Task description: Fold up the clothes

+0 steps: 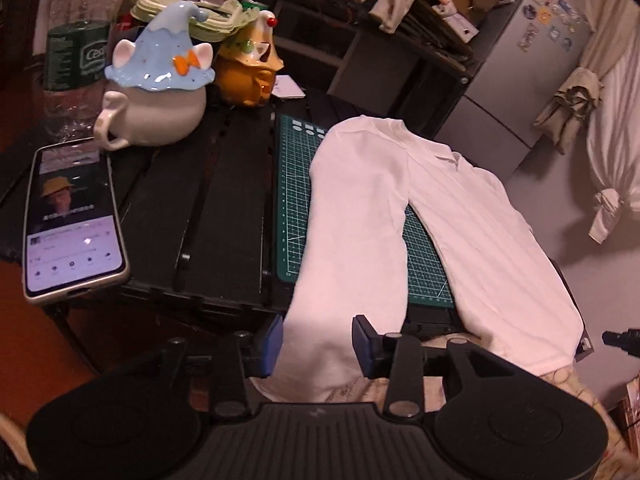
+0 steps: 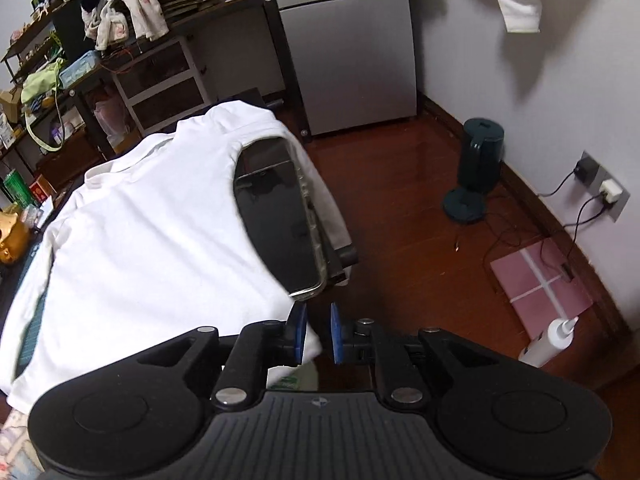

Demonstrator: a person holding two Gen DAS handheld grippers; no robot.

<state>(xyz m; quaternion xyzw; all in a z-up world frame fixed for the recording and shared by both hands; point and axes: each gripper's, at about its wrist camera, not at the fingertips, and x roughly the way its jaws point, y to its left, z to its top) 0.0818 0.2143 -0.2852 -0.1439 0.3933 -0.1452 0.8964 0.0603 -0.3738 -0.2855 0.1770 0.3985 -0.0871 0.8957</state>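
A white collared shirt (image 1: 480, 232) lies over a green cutting mat (image 1: 296, 200) on a black table. One long sleeve (image 1: 348, 220) is folded down toward the near edge. My left gripper (image 1: 318, 344) is open, its blue pads on either side of the sleeve's hanging end. In the right wrist view the shirt (image 2: 152, 240) covers the table. My right gripper (image 2: 318, 334) is open with a narrow gap at the shirt's near right corner. A dark phone (image 2: 276, 224) lies on the shirt's right side.
A lit phone (image 1: 72, 216), a white mug with a blue hat lid (image 1: 156, 92), an orange figurine (image 1: 252, 68) and a plastic bottle (image 1: 76, 56) stand at the table's left. A grey fridge (image 2: 352, 48), a dark fan (image 2: 476, 168) and floor cables (image 2: 520, 232) are to the right.
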